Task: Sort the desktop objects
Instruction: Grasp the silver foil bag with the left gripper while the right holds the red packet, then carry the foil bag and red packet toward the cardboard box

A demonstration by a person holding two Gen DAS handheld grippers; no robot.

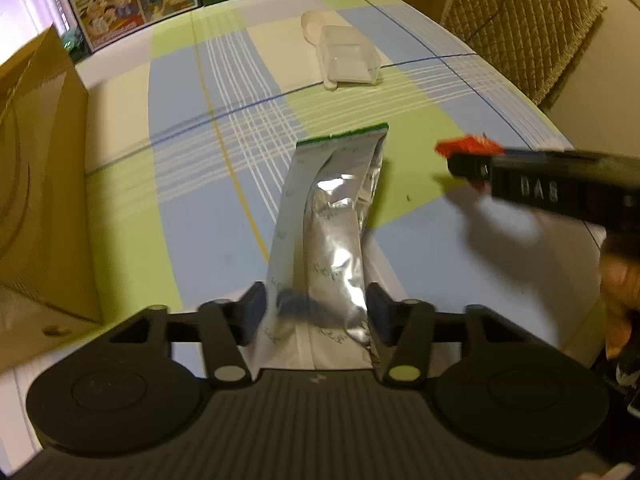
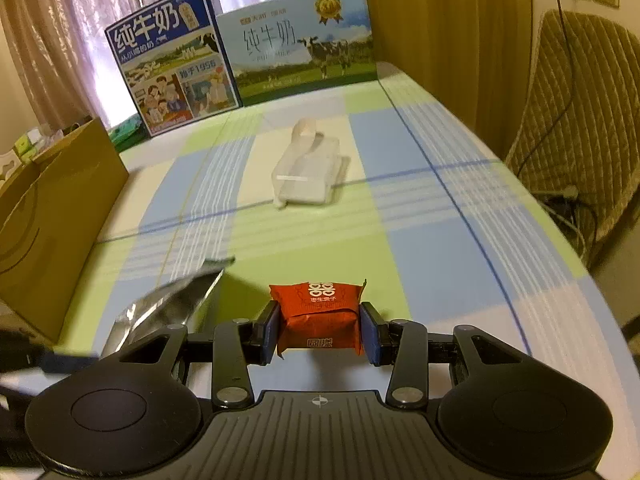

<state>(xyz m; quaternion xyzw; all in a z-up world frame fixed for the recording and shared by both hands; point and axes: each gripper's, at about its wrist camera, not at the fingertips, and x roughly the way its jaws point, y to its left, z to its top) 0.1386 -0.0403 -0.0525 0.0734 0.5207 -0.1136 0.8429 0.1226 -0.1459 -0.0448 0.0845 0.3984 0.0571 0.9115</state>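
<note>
My left gripper [image 1: 316,304] is shut on a long silver foil packet [image 1: 332,220] with a green top edge, held above the checked tablecloth. The same silver packet [image 2: 172,304] shows at the lower left of the right wrist view. My right gripper [image 2: 320,330] is shut on a small red wrapped packet [image 2: 320,316] with white characters. In the left wrist view the right gripper [image 1: 464,160] enters from the right with the red packet [image 1: 466,146] at its tip. A clear plastic box [image 2: 306,176] with a white scoop [image 2: 302,136] lies further back on the table.
A brown paper bag [image 2: 48,216] stands open at the left edge of the table. Two milk cartons [image 2: 176,60] stand along the far edge. A padded chair [image 2: 576,128] and a wall cable are off the right side. The clear box [image 1: 350,60] sits mid-table.
</note>
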